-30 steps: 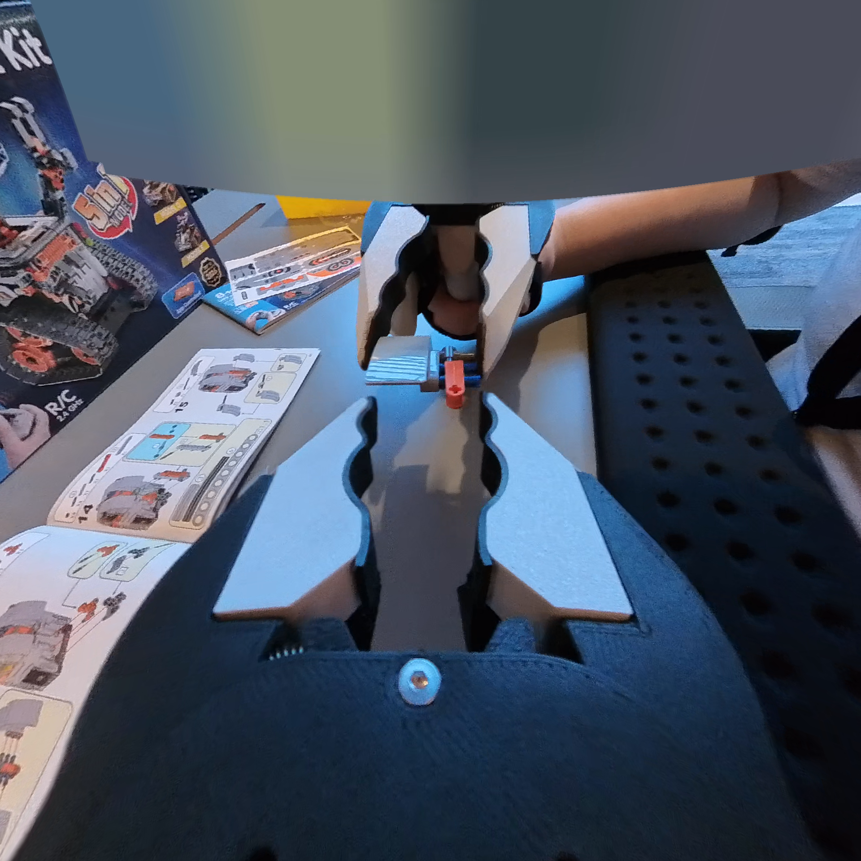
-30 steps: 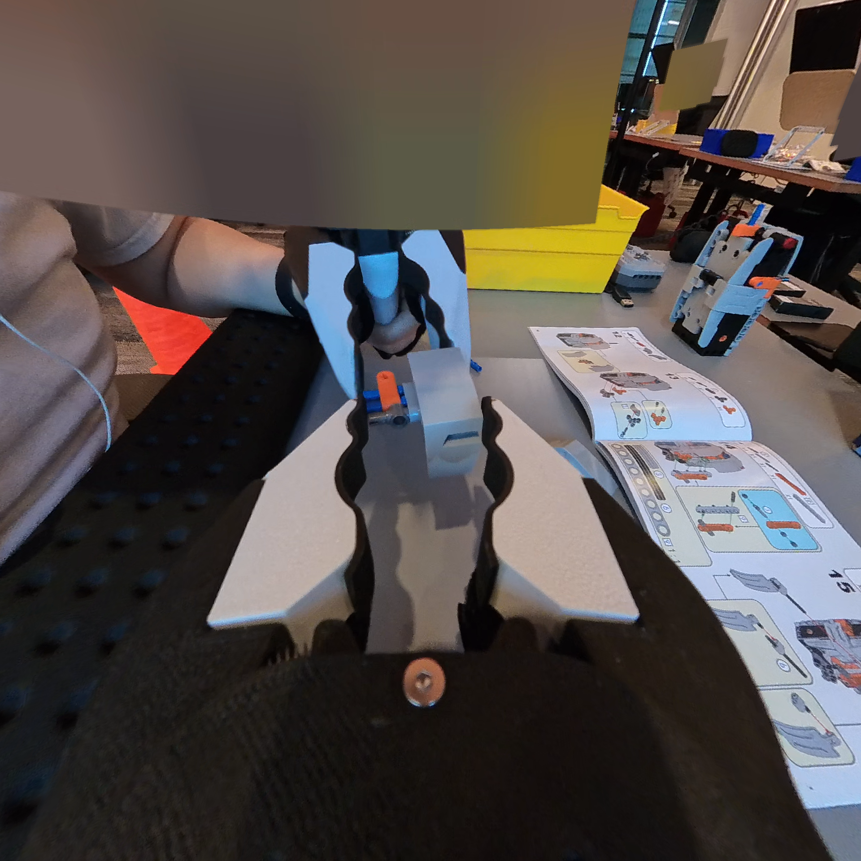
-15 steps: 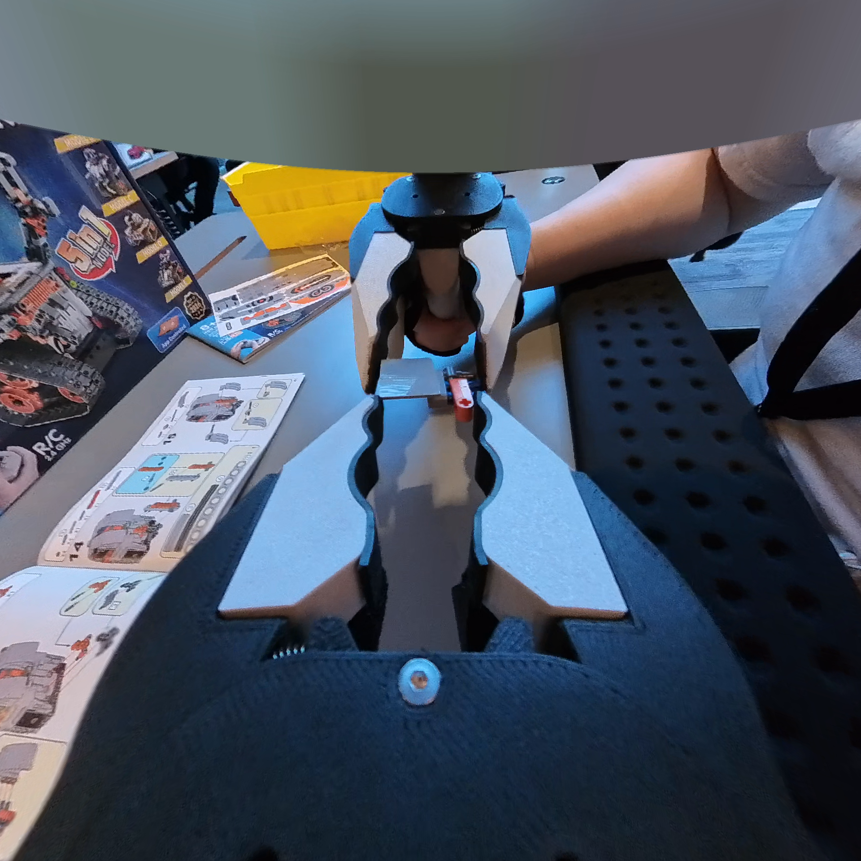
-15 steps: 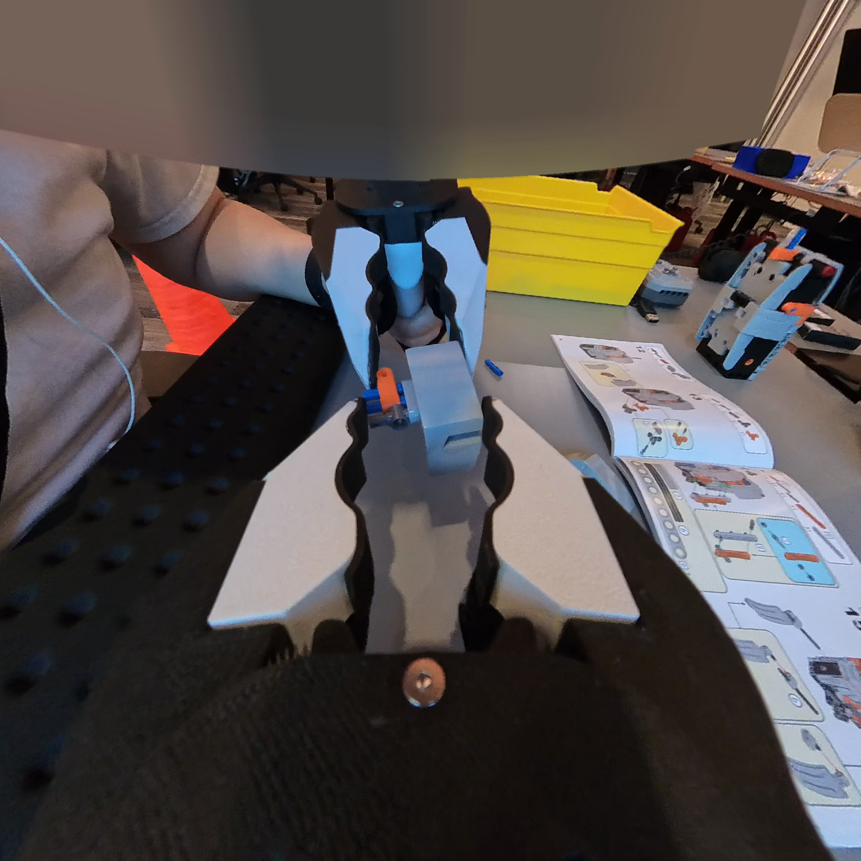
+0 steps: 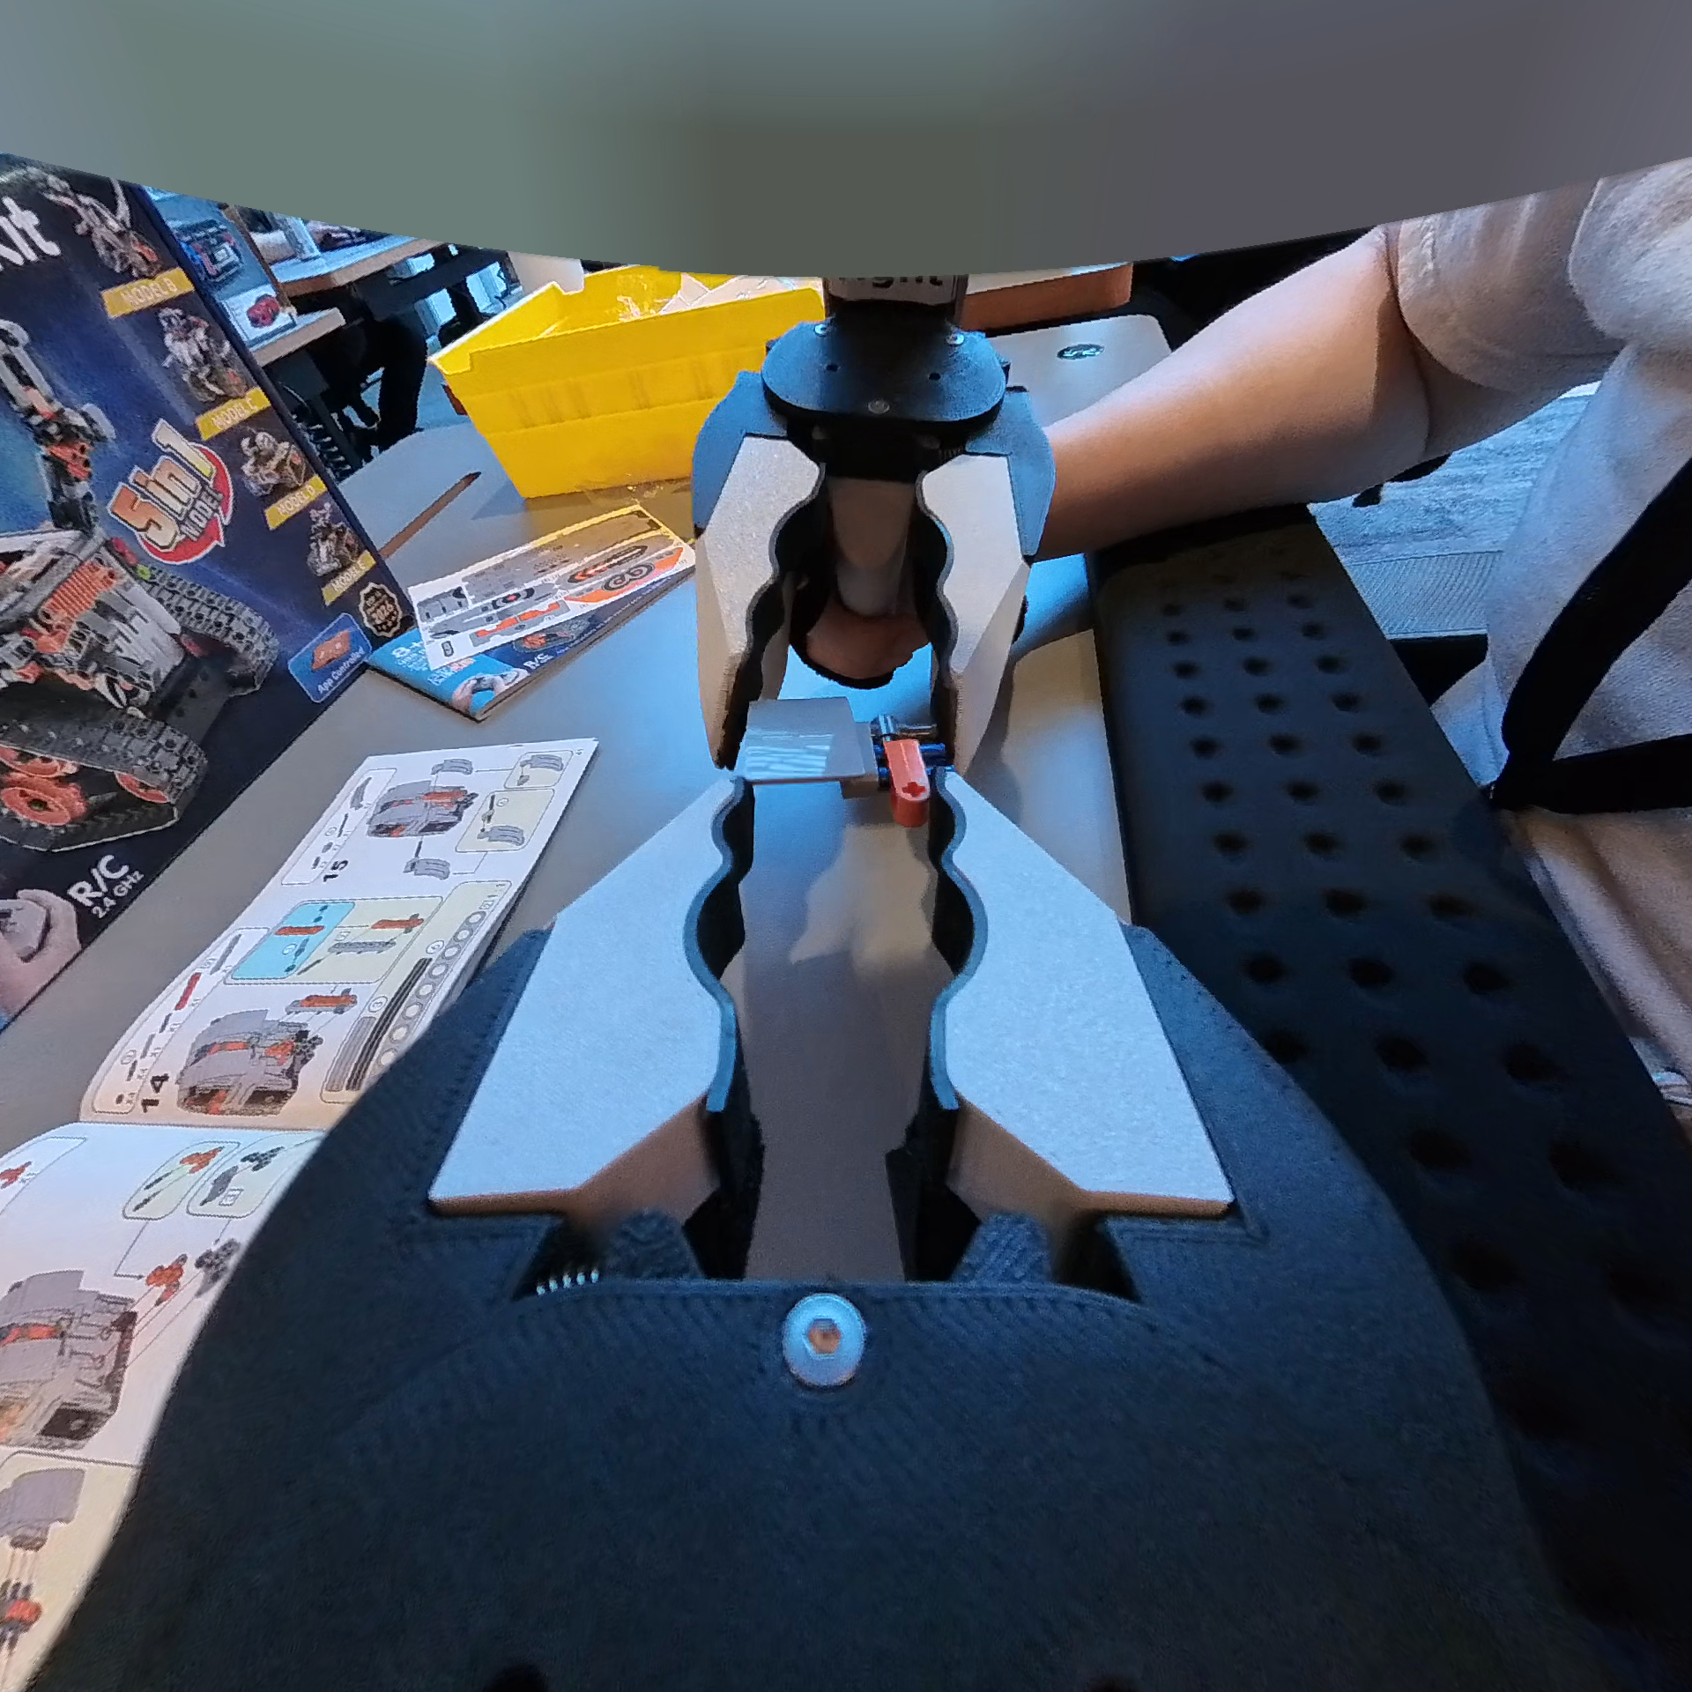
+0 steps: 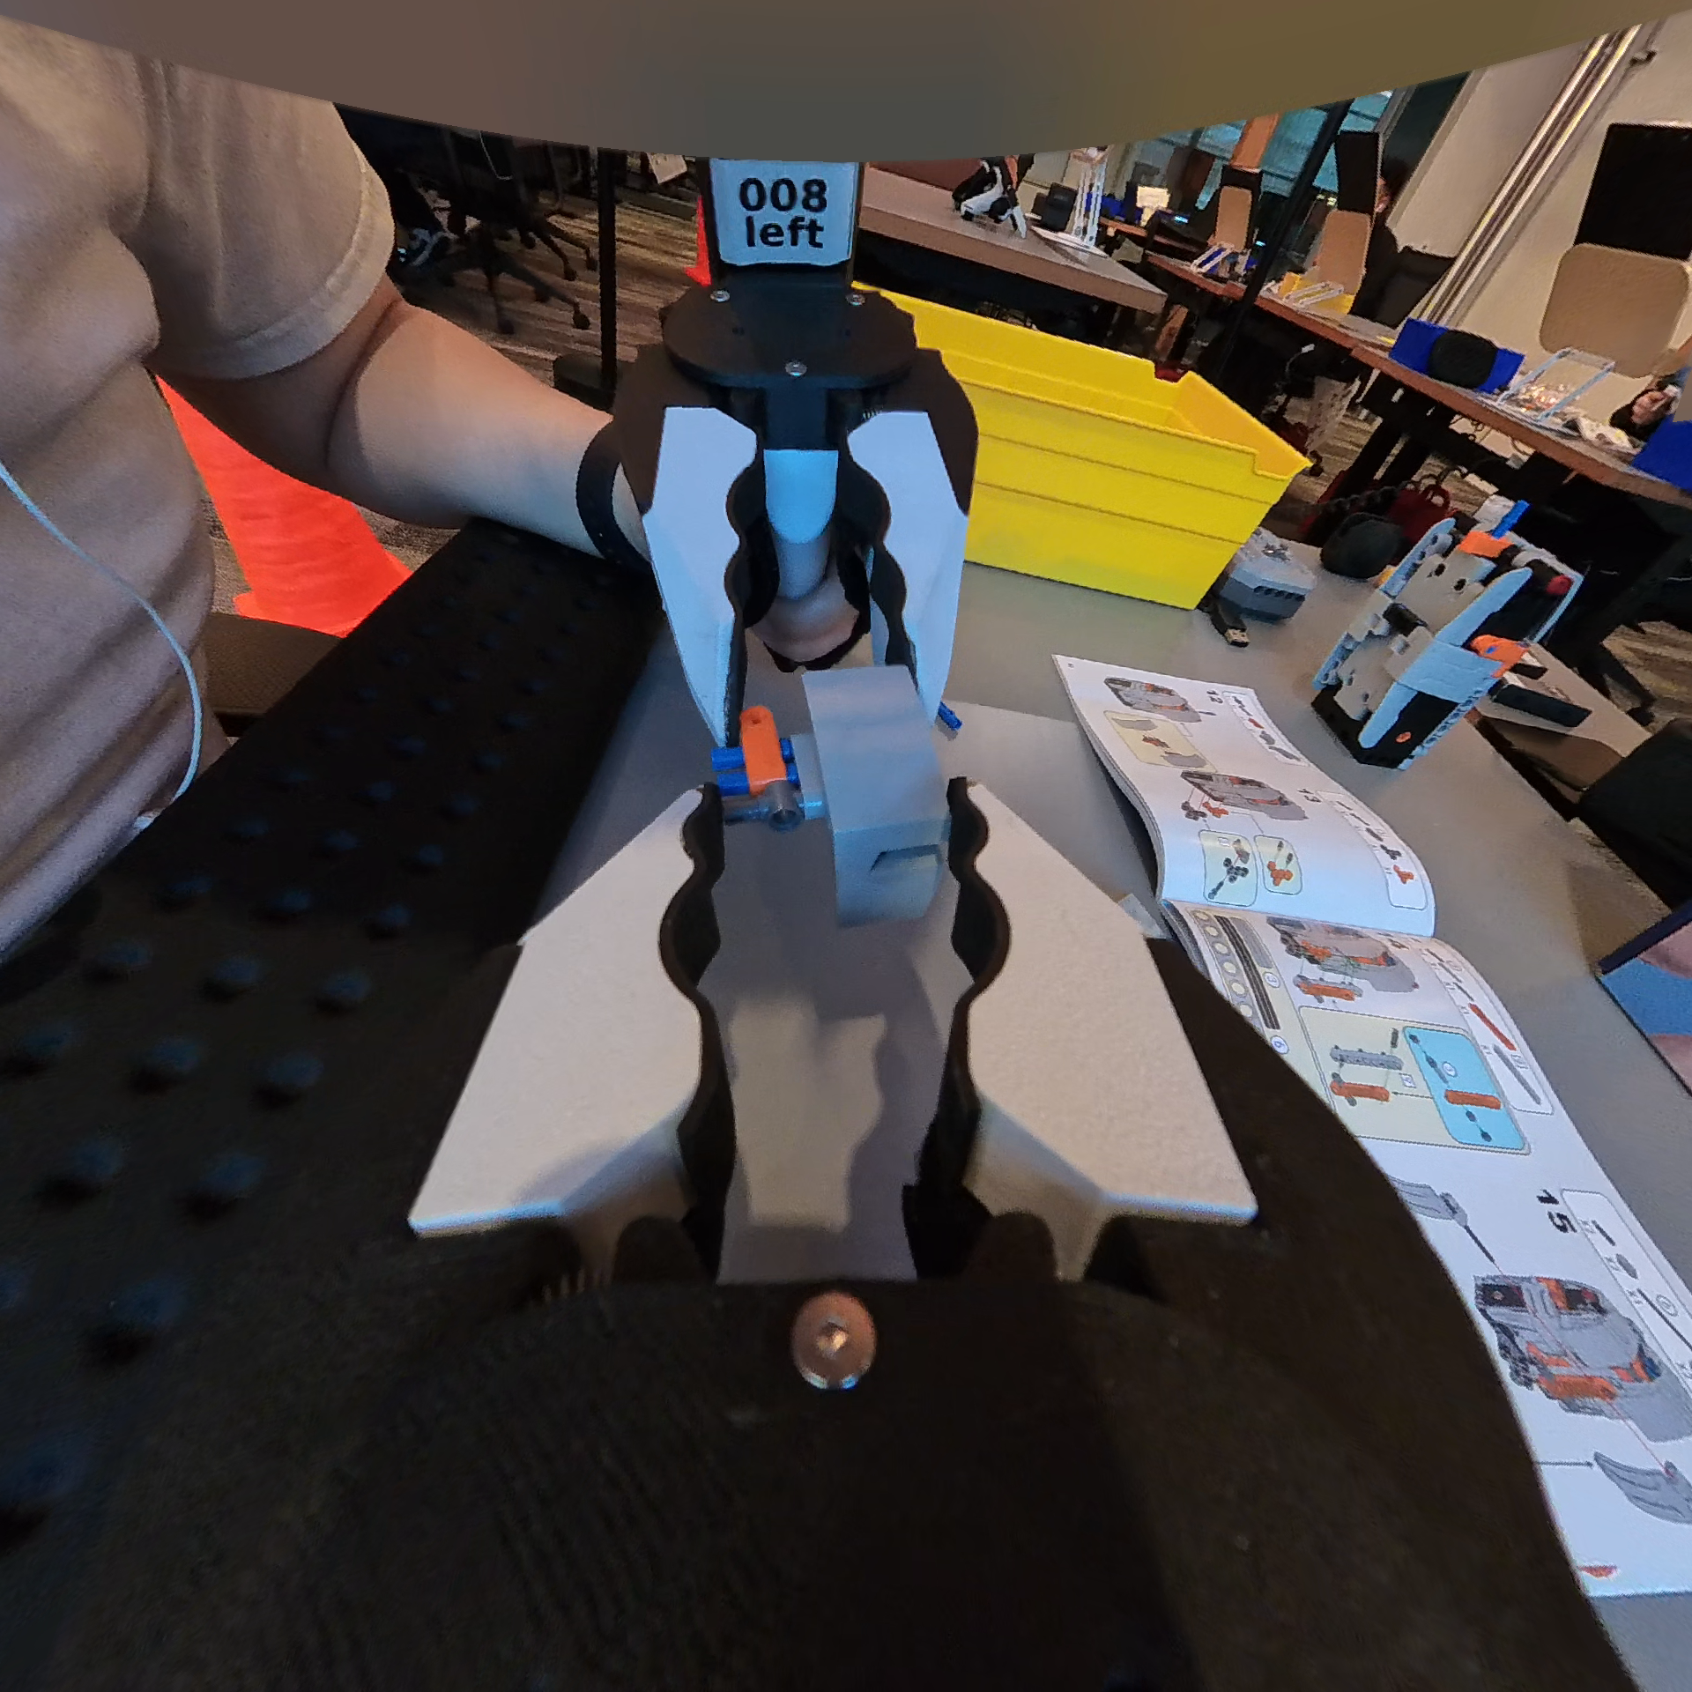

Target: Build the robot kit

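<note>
A small assembly hangs between my two grippers, which face each other tip to tip above the grey table. It is a grey block with blue pins and an orange connector on one side. My right gripper is shut on it, one tip on the block, the other at the pin end. My left gripper pinches the same assembly at its edge. In the right wrist view the left gripper comes in from above, and in the left wrist view the right gripper does.
An open instruction booklet lies beside the grippers. A black perforated mat is on the other side. Farther off are a yellow bin, a kit box, a sticker sheet, a part-built model and the person's arms. The grippers are tip to tip, or close to it.
Both views have tilted up, so more of the far table and the yellow bin shows. My left tips have closed in on the assembly's edge. The assembly stays fixed in my right gripper.
</note>
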Tool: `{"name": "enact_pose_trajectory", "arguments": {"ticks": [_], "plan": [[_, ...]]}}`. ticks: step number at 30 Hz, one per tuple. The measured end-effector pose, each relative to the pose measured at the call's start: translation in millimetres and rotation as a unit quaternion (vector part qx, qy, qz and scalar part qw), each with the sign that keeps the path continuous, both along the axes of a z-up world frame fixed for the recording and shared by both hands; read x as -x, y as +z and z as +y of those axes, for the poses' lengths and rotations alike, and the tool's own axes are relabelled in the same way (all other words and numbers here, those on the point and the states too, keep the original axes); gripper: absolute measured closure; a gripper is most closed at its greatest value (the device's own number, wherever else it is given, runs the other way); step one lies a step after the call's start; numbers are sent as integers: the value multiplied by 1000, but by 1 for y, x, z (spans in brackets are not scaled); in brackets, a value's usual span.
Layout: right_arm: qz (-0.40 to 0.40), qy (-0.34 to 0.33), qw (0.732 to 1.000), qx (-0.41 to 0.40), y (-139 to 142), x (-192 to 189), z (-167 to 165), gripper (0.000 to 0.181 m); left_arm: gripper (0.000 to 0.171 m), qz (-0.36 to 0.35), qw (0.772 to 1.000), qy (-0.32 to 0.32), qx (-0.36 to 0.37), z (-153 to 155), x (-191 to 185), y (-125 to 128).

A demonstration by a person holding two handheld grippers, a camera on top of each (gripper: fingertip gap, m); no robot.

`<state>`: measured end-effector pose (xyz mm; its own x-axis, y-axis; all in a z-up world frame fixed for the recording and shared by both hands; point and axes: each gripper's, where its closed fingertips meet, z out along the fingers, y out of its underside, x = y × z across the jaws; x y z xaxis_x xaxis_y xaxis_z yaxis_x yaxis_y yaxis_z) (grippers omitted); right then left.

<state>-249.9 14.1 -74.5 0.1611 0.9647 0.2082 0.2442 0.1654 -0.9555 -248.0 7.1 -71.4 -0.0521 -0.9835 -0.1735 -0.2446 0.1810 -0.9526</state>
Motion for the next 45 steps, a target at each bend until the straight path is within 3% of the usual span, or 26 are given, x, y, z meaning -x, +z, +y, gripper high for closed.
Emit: {"name": "enact_pose_trajectory", "arguments": {"ticks": [12,13,14,20,25,28,37,42,45], "plan": [[-19,-6,1000,-10,0,-1,-1,133,136,1,1000,-14,14,-4,0,0],[-16,-14,1000,-8,2,-1,1,134,155,-1,1000,-25,16,-8,0,0],[-18,-13,1000,0,2,-2,1,134,155,-1,1000,-23,12,-8,0,-1],[-14,-13,1000,15,1,-2,4,133,155,-6,1000,-11,11,-4,0,1],[-34,-17,999,-12,-4,-2,3,133,139,-16,999,2,29,3,3,3],[-33,-17,999,-19,-3,-2,3,133,117,-35,998,4,53,7,5,9],[-62,-5,998,-23,-15,3,-3,133,148,-1,1000,2,25,4,1,-4],[-49,-5,999,6,-15,3,0,133,143,4,999,-3,46,4,1,-6],[-64,1,998,-13,-19,-1,1,133,137,6,992,-9,129,5,0,-7]]}}
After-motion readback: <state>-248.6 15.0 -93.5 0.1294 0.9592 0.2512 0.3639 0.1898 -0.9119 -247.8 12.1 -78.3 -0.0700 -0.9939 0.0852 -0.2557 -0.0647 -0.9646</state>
